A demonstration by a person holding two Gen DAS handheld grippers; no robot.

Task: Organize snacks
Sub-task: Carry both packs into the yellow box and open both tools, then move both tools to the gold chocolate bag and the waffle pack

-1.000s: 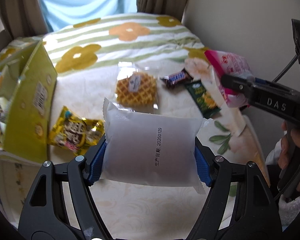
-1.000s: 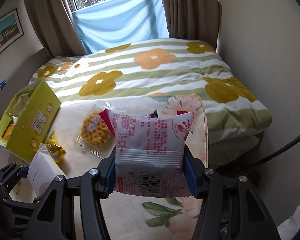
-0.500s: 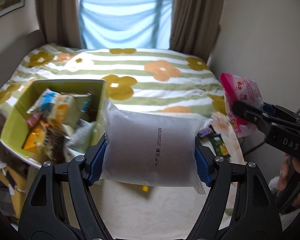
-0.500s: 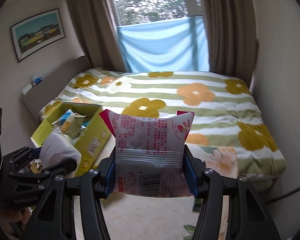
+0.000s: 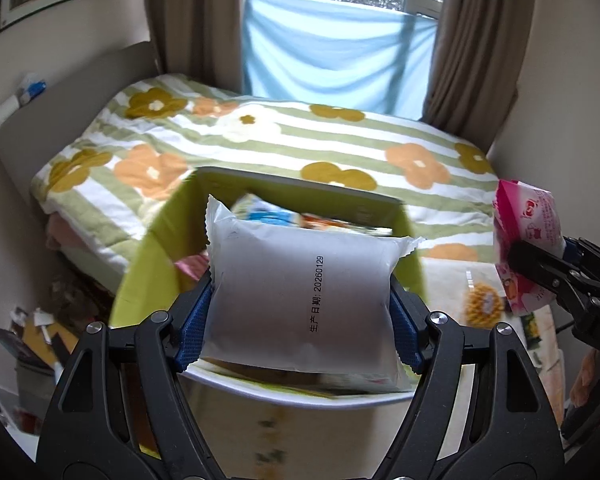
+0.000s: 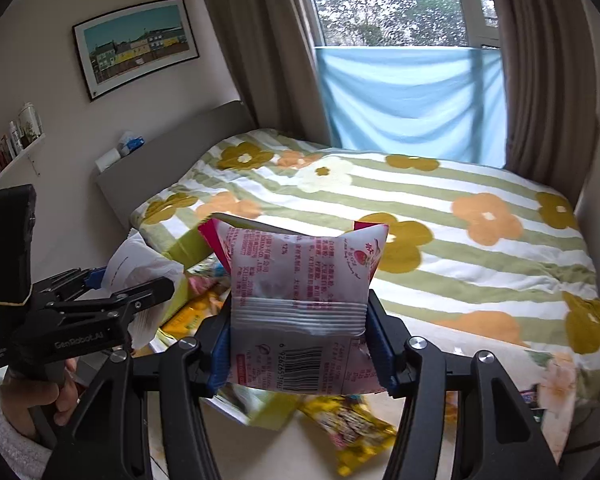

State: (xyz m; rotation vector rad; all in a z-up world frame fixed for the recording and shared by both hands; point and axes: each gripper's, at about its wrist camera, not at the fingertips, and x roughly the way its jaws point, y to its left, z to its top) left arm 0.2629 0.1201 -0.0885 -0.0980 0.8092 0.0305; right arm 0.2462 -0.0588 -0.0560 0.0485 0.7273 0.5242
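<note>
The left gripper [image 5: 300, 312] clamps a white packet [image 5: 300, 300], dated 20260129, above the open green box [image 5: 148, 248]. The right gripper [image 6: 298, 344] clamps a pink packet [image 6: 300, 280] beside it, barcode facing the camera.

My left gripper [image 5: 300, 312] clamps a white pillow pack [image 5: 300, 300] by its sides above the open yellow-green box [image 5: 148, 256] of snacks, flowered bed [image 5: 284, 140] behind, right gripper [image 5: 556, 280] with pink packet [image 5: 526, 220] at frame's right edge
</note>
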